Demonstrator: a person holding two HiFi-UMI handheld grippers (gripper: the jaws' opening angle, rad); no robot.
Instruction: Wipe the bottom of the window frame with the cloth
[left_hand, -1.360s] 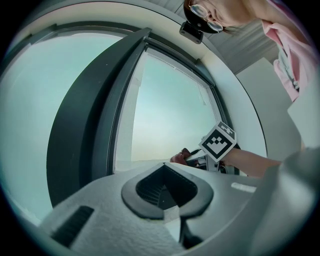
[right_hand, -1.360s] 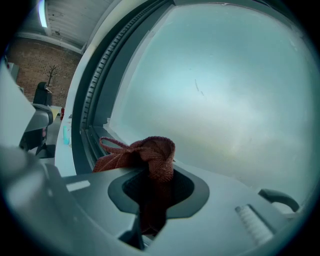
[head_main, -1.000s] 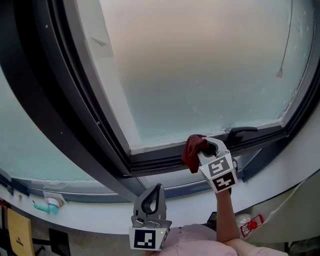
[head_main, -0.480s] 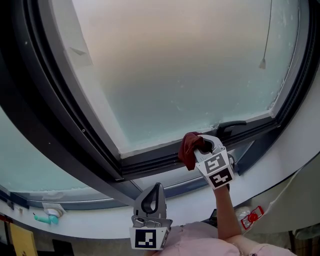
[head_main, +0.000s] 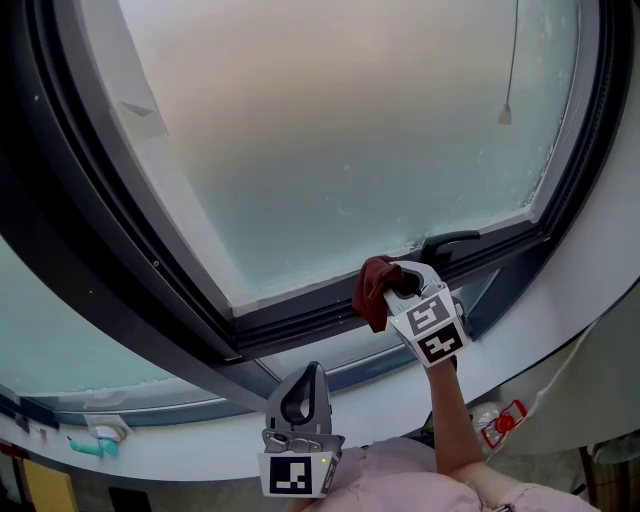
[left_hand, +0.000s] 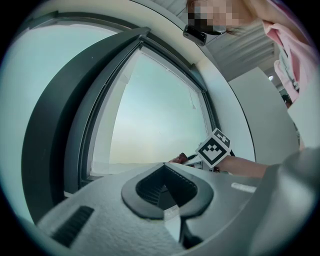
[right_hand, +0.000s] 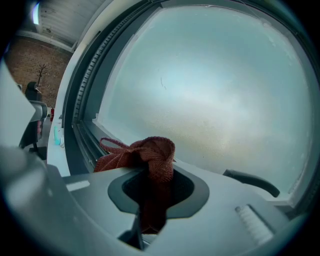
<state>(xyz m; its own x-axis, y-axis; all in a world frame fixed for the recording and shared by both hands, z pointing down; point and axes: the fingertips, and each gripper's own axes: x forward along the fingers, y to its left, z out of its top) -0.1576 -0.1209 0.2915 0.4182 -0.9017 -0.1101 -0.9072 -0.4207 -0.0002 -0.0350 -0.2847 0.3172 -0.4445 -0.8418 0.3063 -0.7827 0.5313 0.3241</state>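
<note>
A dark red cloth (head_main: 372, 290) is bunched against the bottom rail of the window frame (head_main: 300, 318), just left of a black window handle (head_main: 450, 243). My right gripper (head_main: 393, 284) is shut on the cloth; in the right gripper view the cloth (right_hand: 150, 160) runs down between the closed jaws of the right gripper (right_hand: 150, 192) and spills over them towards the frame (right_hand: 85, 140). My left gripper (head_main: 303, 392) hangs low near my body, away from the frame, shut and holding nothing. The left gripper (left_hand: 165, 187) view shows its jaws together, the right gripper's marker cube (left_hand: 214, 148) beyond.
Frosted glass (head_main: 340, 130) fills the sash above the rail. A white sill (head_main: 380, 395) curves below the frame. A cord end (head_main: 505, 115) hangs at the upper right. Small items, one teal (head_main: 95, 440), sit on the sill at far left.
The right gripper with the cloth has slid a little left along the bottom rail and closer to the handle's base; the head view has shifted. The left gripper has stayed put.
</note>
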